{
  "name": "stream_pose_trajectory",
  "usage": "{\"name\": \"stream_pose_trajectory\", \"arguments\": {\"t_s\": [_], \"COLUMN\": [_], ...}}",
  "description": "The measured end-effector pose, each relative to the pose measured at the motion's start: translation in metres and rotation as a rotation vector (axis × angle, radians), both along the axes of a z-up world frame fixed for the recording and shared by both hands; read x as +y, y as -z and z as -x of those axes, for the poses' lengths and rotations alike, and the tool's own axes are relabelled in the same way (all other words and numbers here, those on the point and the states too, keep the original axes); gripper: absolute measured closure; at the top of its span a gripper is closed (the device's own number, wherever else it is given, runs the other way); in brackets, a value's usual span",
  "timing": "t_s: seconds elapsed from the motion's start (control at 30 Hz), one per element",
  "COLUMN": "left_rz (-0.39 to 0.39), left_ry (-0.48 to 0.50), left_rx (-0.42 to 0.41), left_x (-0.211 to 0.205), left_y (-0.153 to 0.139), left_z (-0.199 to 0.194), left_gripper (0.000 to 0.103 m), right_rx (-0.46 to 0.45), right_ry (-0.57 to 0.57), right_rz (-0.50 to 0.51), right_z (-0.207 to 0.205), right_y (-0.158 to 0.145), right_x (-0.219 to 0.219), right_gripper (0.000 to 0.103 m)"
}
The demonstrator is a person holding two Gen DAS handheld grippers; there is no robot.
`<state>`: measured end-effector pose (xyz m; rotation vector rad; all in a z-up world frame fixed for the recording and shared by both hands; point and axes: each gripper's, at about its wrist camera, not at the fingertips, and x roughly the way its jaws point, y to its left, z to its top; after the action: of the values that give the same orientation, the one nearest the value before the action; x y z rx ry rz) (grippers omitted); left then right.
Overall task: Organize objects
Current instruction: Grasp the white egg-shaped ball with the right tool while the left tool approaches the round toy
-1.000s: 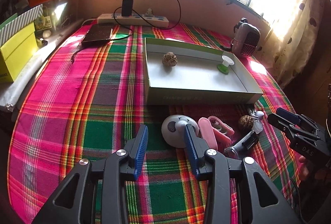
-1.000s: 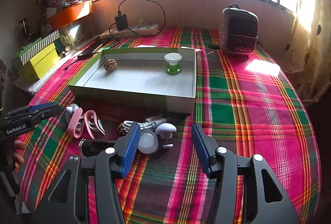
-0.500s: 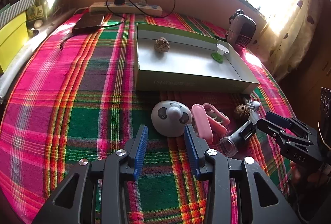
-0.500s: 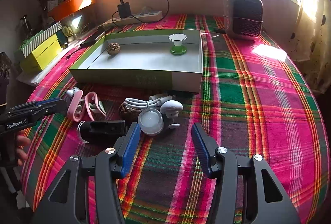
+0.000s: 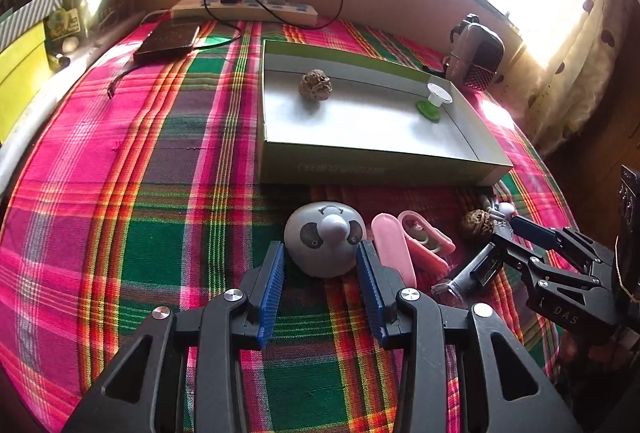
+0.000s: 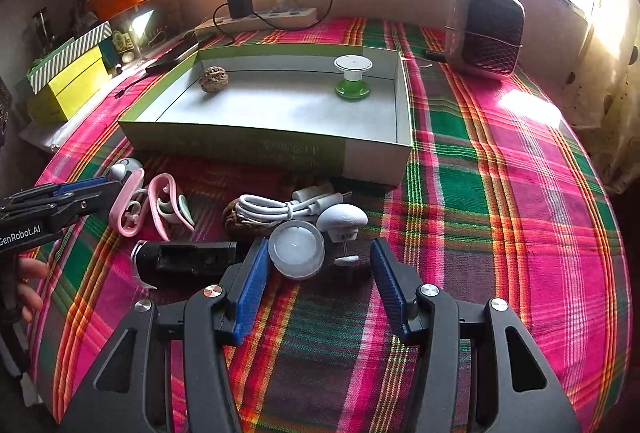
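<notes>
Left wrist view: left gripper (image 5: 320, 265) has closed in on the grey panda-face dome (image 5: 325, 237), jaws open and straddling it, not yet pinching. Right gripper (image 6: 316, 273) open near the tealight (image 6: 296, 251). Green box (image 5: 376, 169) waits beyond.
</notes>
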<state>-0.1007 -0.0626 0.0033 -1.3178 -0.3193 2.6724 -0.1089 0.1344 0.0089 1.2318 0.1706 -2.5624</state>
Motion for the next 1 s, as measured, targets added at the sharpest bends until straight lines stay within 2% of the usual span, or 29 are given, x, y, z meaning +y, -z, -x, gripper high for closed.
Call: {"name": "stream_pose_trajectory", "arguments": {"t_s": [0.67,0.83,1.0], "left_rz": [0.025,0.025,0.026], "left_ry": [-0.006,-0.004,-0.006], "left_rx": [0.004,0.004,0.005], "left_x": [0.002,0.002,0.002], "left_y": [-0.001,-0.001,-0.001], "left_z": [0.007,0.007,0.007], "left_gripper": [0.068,0.068,0.068], "right_rx": [-0.012,-0.013,-0.006], "right_ry": [0.181,0.184,0.200], "right_rz": [-0.051,-0.030,0.054], "right_z": [-0.010,-0.019,-0.023], "right_y": [0.001,0.001,-0.005], "right_x": [0.053,0.060,0.074], "right_gripper": [0.050,0.050,0.050]}}
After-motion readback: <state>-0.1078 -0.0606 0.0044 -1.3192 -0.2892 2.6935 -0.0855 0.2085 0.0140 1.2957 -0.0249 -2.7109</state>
